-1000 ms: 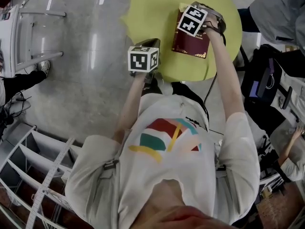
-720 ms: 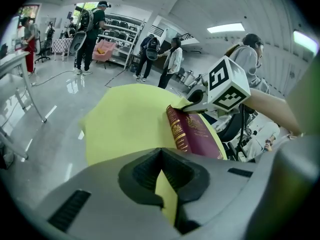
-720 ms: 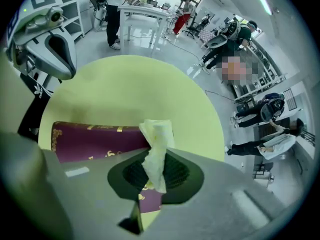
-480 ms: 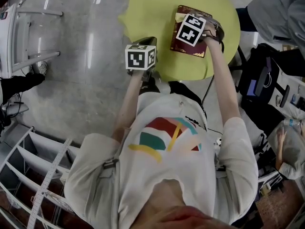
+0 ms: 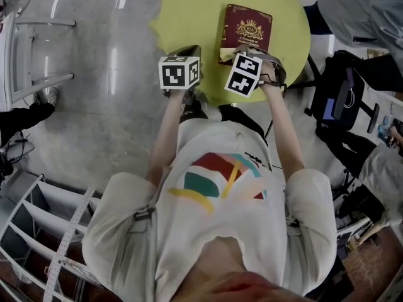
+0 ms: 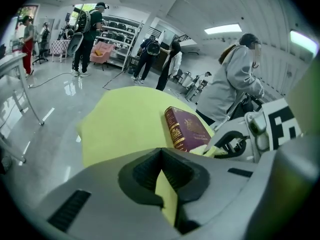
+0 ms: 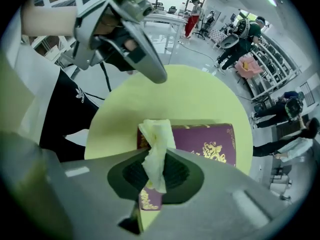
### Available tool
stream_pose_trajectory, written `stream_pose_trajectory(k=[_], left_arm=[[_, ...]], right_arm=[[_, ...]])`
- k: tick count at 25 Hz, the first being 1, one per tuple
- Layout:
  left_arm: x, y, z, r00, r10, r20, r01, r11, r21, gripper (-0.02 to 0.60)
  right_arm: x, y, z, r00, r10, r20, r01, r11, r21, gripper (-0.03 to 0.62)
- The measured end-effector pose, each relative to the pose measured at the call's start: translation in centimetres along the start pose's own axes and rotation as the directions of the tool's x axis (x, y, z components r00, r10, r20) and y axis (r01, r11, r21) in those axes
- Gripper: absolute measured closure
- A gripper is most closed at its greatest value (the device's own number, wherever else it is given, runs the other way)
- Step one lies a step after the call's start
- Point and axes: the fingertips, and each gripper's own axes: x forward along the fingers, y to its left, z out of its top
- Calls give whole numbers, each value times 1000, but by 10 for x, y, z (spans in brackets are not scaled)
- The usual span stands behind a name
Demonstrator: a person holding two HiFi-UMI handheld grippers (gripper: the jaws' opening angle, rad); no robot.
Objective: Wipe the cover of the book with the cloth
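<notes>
Open-plan room, glossy grey floor (image 5: 94, 106), strip lights overhead, shelving (image 6: 117, 39) along the far wall. Several people (image 6: 232, 79) are standing around; they overlap too much for a firm count.

Work surface: one round yellow-green table (image 5: 189, 11).

Count: 1 book (image 5: 247, 27), 1 cloth (image 7: 156, 154), 2 grippers.

Book lies flat on the table, right of centre. It has a maroon hard cover with a gold crest and gold trim on the spine, and it is closed.

Right gripper (image 7: 155, 173): jaws clamped on the pale yellow crumpled cloth. The free end sticks up past the jaws at the book's near edge; can't confirm contact.

Left gripper (image 6: 161, 169): jaws together, nothing between them. It hovers over the table's near edge, just left of the right one and clear of the book.
</notes>
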Motion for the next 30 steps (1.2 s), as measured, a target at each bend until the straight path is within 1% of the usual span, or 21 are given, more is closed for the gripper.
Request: stream_pose_trajectory(k=[4, 7, 12, 17, 19, 21, 23, 25, 27, 30], left_arm=[[0, -1, 3, 1000, -9, 6, 9, 1000, 3, 566], [1, -1, 4, 1000, -12, 5, 12, 1000, 5, 566], [2, -1, 5, 1000, -17, 4, 17, 1000, 9, 566], [3, 0, 6, 1000, -22, 4, 22, 1000, 11, 566], [1, 2, 7, 1000, -24, 7, 24, 1000, 8, 566], [-1, 6, 8, 1000, -21, 12, 21, 1000, 3, 566], [-3, 11, 9, 1000, -17, 17, 17, 1000, -4, 566], [-5, 16, 9, 1000, -14, 20, 14, 1000, -11, 566], [-7, 21, 7, 1000, -11, 22, 12, 1000, -19, 566], [-10, 31, 3, 1000, -1, 20, 2, 999, -35, 566]], right_arm=[[-4, 29, -3, 1000, 18, 2, -18, 1000, 9, 564], [-5, 40, -5, 1000, 20, 6, -20, 1000, 20, 564], [-4, 45, -8, 999, 32, 7, -32, 998, 48, 563], [-6, 44, -7, 999, 36, 8, -36, 998, 46, 563], [-14, 31, -4, 1000, -11, 20, 10, 998, 60, 563], [-24, 2, 2, 993, -114, 30, 111, 989, 93, 563], [-32, -35, 9, 973, -230, 21, 226, 967, 115, 563], [-33, -72, 18, 948, -318, -10, 317, 943, 102, 563], [-28, -102, 27, 929, -367, -43, 369, 927, 70, 563], [-10, -135, 36, 919, -383, -95, 386, 923, 13, 563]])
